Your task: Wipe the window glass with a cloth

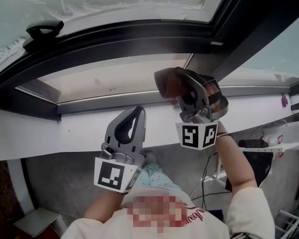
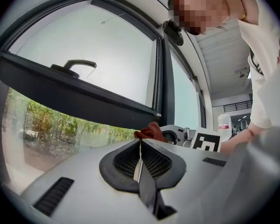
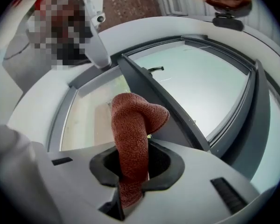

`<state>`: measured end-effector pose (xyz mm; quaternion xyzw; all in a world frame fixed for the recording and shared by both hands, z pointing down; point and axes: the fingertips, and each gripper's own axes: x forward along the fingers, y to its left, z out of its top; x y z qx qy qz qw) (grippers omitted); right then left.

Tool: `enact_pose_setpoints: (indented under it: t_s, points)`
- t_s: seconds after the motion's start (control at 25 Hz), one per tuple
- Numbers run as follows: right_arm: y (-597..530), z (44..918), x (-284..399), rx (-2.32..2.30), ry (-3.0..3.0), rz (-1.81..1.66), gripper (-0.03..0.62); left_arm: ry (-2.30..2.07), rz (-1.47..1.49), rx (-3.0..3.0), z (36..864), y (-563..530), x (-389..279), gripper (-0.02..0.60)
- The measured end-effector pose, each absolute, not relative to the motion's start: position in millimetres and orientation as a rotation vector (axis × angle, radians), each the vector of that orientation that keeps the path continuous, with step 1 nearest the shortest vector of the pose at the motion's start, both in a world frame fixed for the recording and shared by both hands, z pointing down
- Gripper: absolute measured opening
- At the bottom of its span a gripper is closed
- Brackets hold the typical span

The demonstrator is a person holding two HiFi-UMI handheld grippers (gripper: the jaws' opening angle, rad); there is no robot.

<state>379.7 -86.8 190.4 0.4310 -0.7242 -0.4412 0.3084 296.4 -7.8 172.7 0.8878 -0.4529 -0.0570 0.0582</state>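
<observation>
Jaws of right gripper [image 1: 183,92] clamped on rust-red cloth [image 3: 132,134], raised near window glass [image 1: 114,78]; left gripper [image 1: 132,119] jaws together, empty.

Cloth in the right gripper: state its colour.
The cloth is rust red-brown, plain with a knit texture; it shows best in the right gripper view.

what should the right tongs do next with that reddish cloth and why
Probably press the reddish-brown woven cloth flat onto the lower glass pane and begin a sideways stroke. The right tongs are shut on it, holding its folded end up by the dark window frame, while the left tongs are shut, empty and lower.
</observation>
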Motion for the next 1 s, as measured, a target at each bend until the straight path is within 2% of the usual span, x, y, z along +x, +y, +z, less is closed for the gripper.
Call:
enact_pose_setpoints:
  t_s: [0.16, 1.0]
  points:
    - [-113, 199, 379, 1.054, -1.669, -1.298, 0.084, -1.363, -0.187, 2.7, 168, -7, 299, 0.021]
    - [-182, 232, 400, 1.042, -1.31, -1.152, 0.084, -1.387, -0.176, 2.681, 173, 8, 265, 0.021]
